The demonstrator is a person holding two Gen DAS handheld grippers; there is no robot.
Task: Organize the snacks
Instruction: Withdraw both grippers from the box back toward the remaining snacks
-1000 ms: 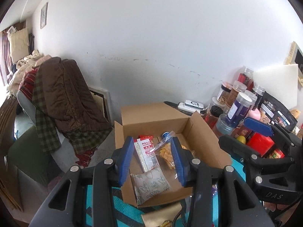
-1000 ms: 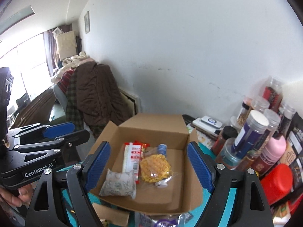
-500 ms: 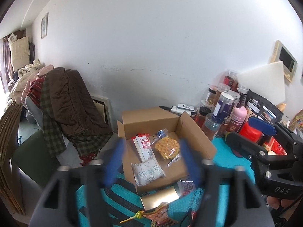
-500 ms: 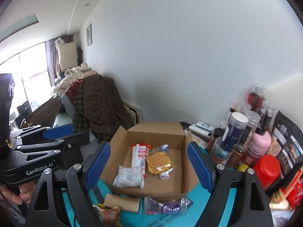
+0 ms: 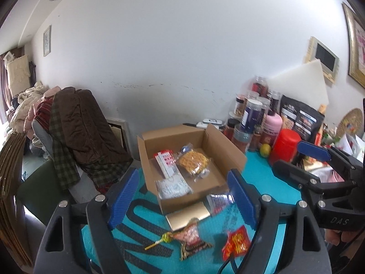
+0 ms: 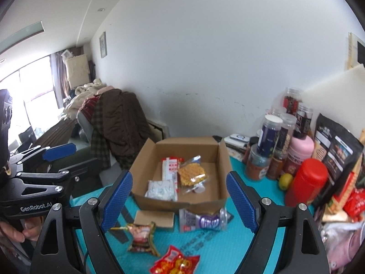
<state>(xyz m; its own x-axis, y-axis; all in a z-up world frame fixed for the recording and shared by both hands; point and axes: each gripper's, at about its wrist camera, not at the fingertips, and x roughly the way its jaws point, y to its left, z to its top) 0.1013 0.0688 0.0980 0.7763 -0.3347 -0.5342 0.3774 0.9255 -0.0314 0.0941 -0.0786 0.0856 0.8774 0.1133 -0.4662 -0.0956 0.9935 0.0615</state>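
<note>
Black-framed grippers (image 5: 183, 196) (image 6: 179, 199), blue ribbed pads (silver screws), "GenRobot.AI" lettering.

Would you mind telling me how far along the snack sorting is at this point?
Partly done. The cardboard box already holds a white pouch, a red-and-white packet and a yellow snack bag. Nothing is in hand: the left gripper and right gripper are both open. Still on the mat: purple packet, gold packet, lollipop and red packet.
</note>
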